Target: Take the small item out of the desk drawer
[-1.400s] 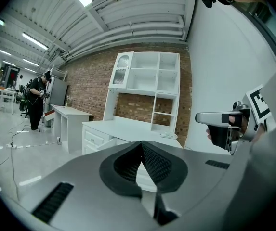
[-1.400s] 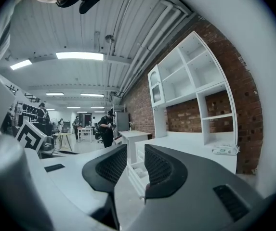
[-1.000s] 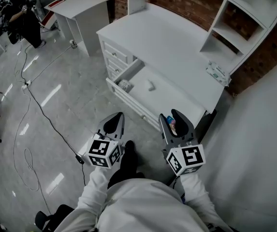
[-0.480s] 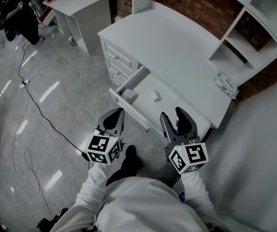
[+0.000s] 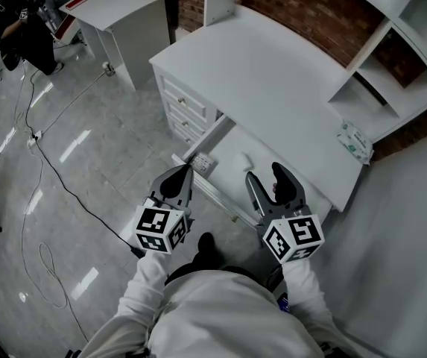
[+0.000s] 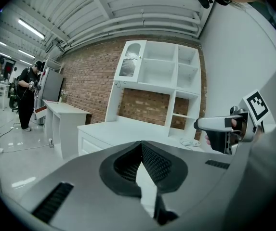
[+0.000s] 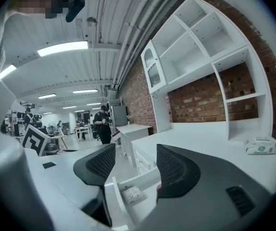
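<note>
Drawer (image 5: 202, 185) of the white desk (image 5: 273, 80) stands pulled out toward the person. Inside it, the small white item (image 5: 249, 157) lies on the drawer floor about midway along. It sits well to the right of a square gridded pad (image 5: 203, 162) at the left end, and shows too small to tell which way its long axis runs. Both grippers hover at the near side of the drawer front. The left gripper (image 5: 188, 168) has its jaws closed on nothing. The right gripper (image 5: 264, 174) has just been opening its jaws, which stand wide apart and empty, facing the drawer.
</note>
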Tool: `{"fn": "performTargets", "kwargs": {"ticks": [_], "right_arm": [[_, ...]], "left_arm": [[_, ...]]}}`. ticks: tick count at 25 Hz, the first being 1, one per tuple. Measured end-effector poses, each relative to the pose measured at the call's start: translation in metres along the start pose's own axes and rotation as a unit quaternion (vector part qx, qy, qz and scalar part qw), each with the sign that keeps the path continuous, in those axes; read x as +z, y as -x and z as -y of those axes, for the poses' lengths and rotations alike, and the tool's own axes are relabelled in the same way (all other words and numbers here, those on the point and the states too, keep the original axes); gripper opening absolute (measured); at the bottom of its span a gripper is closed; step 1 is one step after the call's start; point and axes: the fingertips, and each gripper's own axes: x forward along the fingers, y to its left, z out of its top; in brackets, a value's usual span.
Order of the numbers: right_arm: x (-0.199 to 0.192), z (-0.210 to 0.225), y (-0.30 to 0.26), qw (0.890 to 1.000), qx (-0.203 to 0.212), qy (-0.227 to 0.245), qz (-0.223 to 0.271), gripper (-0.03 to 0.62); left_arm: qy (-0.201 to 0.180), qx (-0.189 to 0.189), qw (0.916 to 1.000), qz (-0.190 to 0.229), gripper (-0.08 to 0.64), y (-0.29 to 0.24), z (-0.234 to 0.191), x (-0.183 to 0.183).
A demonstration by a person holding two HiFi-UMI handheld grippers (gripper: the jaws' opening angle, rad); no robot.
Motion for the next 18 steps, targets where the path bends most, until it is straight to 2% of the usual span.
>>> {"fn": "performTargets", "kwargs": {"ticks": [12,18], "right_arm": [[-0.023,0.01,-0.043,0.999,-0.001,0.011,-0.046,0.279],[-0.031,0.019,-0.063,0.998,0.004,0.024,-0.065,0.279]], "left_arm": [[0.006,0.002,0.9999,-0.01,0.018,-0.021,-0.03,0.0],[0.006,0.017,0.9998,-0.008,0.018,-0.029,-0.047,0.005]]}}
